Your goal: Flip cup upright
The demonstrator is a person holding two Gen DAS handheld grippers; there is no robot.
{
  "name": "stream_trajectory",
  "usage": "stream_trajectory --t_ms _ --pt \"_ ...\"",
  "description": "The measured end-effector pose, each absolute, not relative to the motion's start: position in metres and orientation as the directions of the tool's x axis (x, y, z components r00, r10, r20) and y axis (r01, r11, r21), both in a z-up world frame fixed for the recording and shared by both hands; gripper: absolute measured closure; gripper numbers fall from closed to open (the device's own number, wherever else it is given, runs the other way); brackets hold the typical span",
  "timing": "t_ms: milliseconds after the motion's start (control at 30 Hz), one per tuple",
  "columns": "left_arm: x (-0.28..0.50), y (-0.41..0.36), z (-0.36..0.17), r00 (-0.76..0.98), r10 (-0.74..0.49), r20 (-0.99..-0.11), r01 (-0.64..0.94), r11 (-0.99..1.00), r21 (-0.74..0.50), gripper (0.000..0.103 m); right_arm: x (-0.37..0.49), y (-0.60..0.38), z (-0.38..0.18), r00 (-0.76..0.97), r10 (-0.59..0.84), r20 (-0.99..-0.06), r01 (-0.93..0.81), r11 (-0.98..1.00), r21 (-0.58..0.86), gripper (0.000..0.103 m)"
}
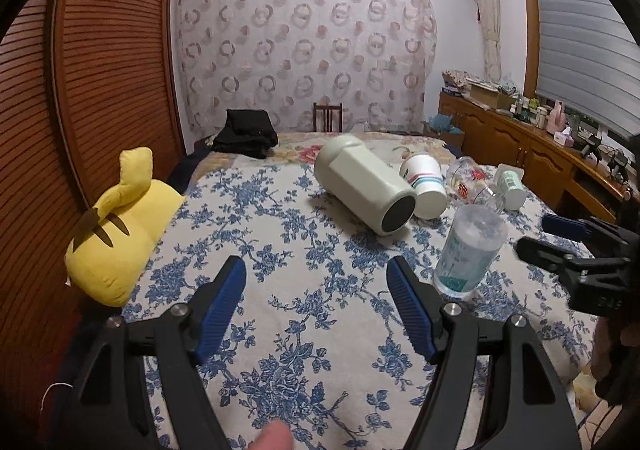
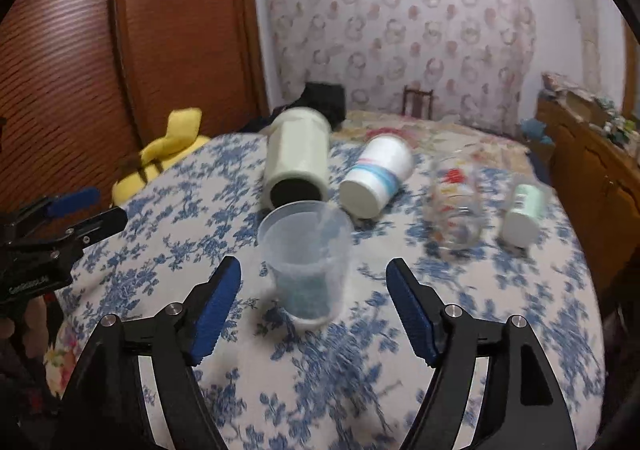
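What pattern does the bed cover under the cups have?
Blue floral print on white: the bed cover shows sharpest in the left wrist view.

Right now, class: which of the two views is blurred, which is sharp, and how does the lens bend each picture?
Right wrist view: motion-smeared, the glass worst; left wrist view: sharp, cup crisp; both: fisheye bowing, dark corners.

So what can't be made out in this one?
- Right wrist view: motion blur smears the glass tumbler and small white bottle; prints and label unreadable.
- Left wrist view: the clear plastic cup has a green label too small to read.
- Left wrist view: the right hand-held gripper is cut off by the frame edge.
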State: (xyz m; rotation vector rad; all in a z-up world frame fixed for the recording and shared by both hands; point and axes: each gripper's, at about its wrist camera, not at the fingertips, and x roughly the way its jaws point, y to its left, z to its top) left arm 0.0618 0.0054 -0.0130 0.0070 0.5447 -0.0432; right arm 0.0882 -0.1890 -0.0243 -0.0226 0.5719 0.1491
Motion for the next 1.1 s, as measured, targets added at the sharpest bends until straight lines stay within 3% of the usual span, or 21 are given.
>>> stream_trajectory --t_ms 400,1100 --pt "0.034 -0.011 0.001 0.898 -0.014 -0.44 0.024 1.0 0.017 0.03 0.023 -0.22 0.001 0.926 0.011 -0.377 0.015 0.998 0.066 0.026" --pt "0.028 -0.012 0.0 0.905 -0.012 -0.424 0.018 1.0 0.011 0.03 0.014 -0.219 -0.002 0.934 0.008 -0.357 0.021 0.997 0.08 0.026"
